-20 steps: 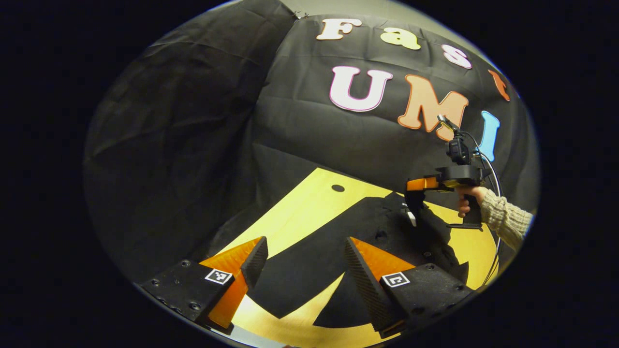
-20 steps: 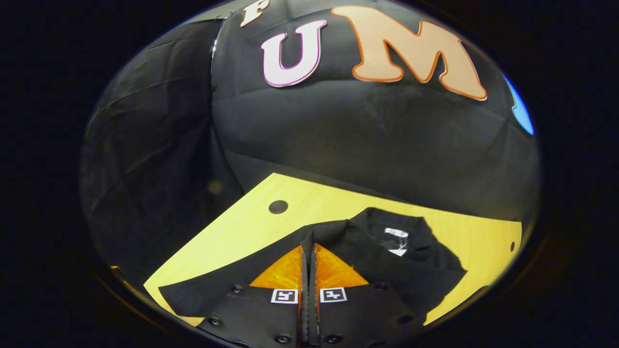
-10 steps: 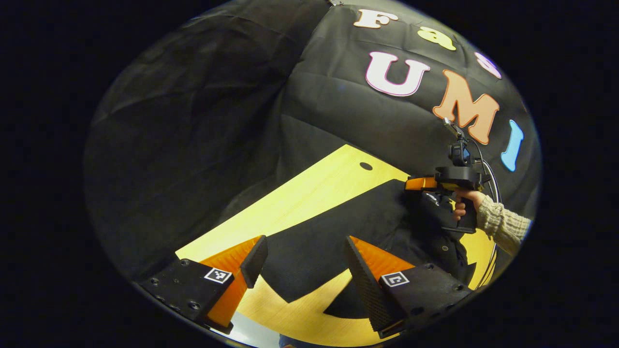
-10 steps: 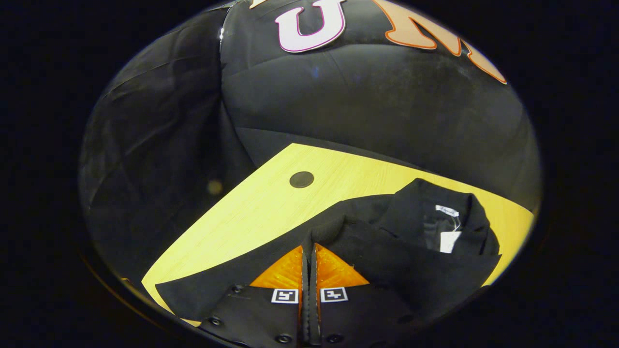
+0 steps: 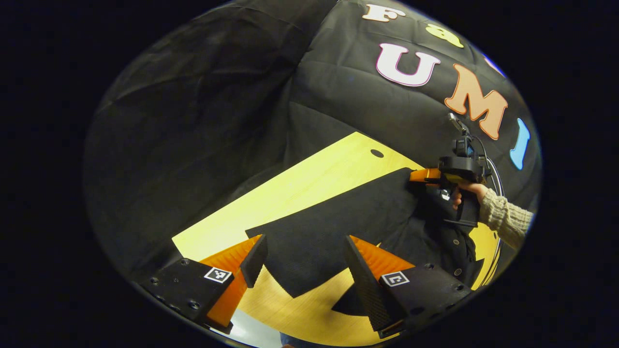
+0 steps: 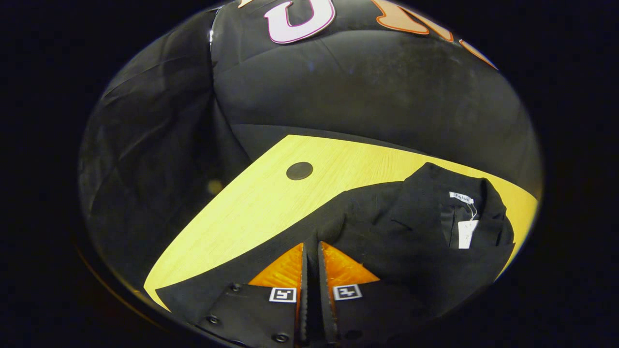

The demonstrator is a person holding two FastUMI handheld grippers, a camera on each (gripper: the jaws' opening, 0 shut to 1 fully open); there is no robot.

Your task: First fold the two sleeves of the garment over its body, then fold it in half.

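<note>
Two grippers work over a black garment (image 5: pixel 333 227) that lies spread on a yellow wooden table (image 5: pixel 300 188). The left gripper (image 5: pixel 302 263) hovers low at the near edge with its fingers wide apart and nothing between them; a pointed flap of the cloth, likely a sleeve, lies on the table just beyond its tips. In the left gripper view the right gripper (image 5: pixel 420 176) sits at the far corner of the cloth, held by a hand (image 5: pixel 464 193) in a knitted sleeve (image 5: pixel 503 217).

In the right gripper view the right gripper (image 6: pixel 312 270) has a narrow gap between its fingers, with black fabric gathered at the tips. Whether the pads press the cloth or have just let it go cannot be told from here. Beside it lies the collar (image 6: pixel 464 208) with a white tag (image 6: pixel 466 233).

Judging from the layout, a sleeve fold is under way. The main risk is a weak pinch: with the fingers slightly apart, thin cloth could slip out partway and the sleeve would land crooked or bunched. Pulling too far sideways could also drag the whole garment across the smooth table and skew it. The dark cloth hides its own edges, so the left gripper could easily pinch two layers at once.
</note>
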